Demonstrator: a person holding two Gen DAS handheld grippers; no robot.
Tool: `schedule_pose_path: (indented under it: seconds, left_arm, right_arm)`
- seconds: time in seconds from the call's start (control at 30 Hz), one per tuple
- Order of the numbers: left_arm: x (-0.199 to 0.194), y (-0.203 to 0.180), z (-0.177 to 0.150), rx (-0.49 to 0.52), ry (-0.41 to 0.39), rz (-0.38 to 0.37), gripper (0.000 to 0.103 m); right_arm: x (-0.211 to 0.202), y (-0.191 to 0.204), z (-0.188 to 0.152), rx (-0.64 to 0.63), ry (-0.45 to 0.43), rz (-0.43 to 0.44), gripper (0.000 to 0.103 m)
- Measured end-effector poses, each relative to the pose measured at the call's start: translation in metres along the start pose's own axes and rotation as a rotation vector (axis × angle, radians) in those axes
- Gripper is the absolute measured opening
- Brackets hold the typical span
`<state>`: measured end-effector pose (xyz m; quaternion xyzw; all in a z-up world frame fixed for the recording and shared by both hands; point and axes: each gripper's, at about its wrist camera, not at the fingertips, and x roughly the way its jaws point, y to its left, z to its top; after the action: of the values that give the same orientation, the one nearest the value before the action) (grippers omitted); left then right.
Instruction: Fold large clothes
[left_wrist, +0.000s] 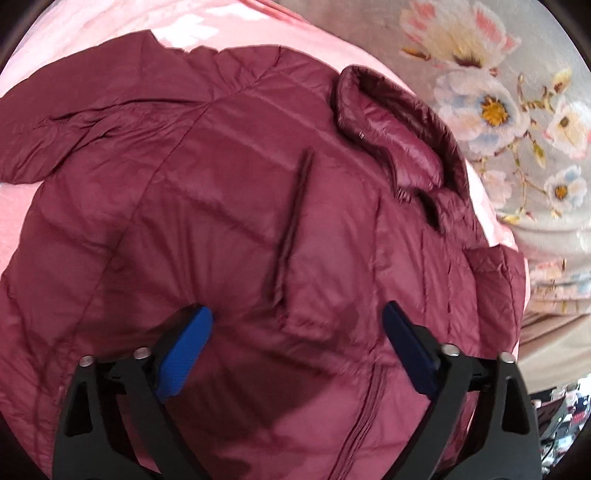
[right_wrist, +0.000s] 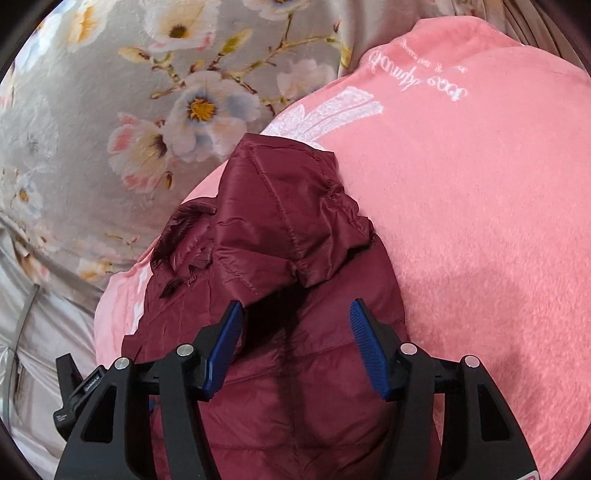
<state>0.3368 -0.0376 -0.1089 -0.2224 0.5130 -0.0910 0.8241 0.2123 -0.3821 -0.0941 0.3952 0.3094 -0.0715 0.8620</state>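
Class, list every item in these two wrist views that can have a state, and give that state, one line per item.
Maroon quilted puffer jacket: spread on the blanket, one sleeve folded over its body, another stretched out.
Jacket collar: standing open, lining showing.
Pink fleece blanket: laid flat under the jacket.
Left hand-held gripper: open, empty, above the jacket.
Right hand-held gripper: open, near the folded sleeve.
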Motion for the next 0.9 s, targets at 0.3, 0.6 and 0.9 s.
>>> schedule_pose_path:
  seconds: [0.3, 0.6, 0.9]
  left_arm:
    - [-0.03, 0.003, 0.033, 0.053, -0.146, 0.047, 0.004]
    - [-0.011, 0.03, 0.039, 0.055, -0.123, 0.122, 0.004]
    - [-0.018, 0.027, 0.027, 0.134, -0.151, 0.122, 0.004]
  right_arm:
    - [0.009, -0.013, 0.005, 0.056, 0.006, 0.035, 0.06]
    - [0.034, -0.017, 0.025, 0.1, -0.017, -0.04, 0.045]
    - [-0.018, 0.032, 0.025, -0.152, -0.273, -0.124, 0.001]
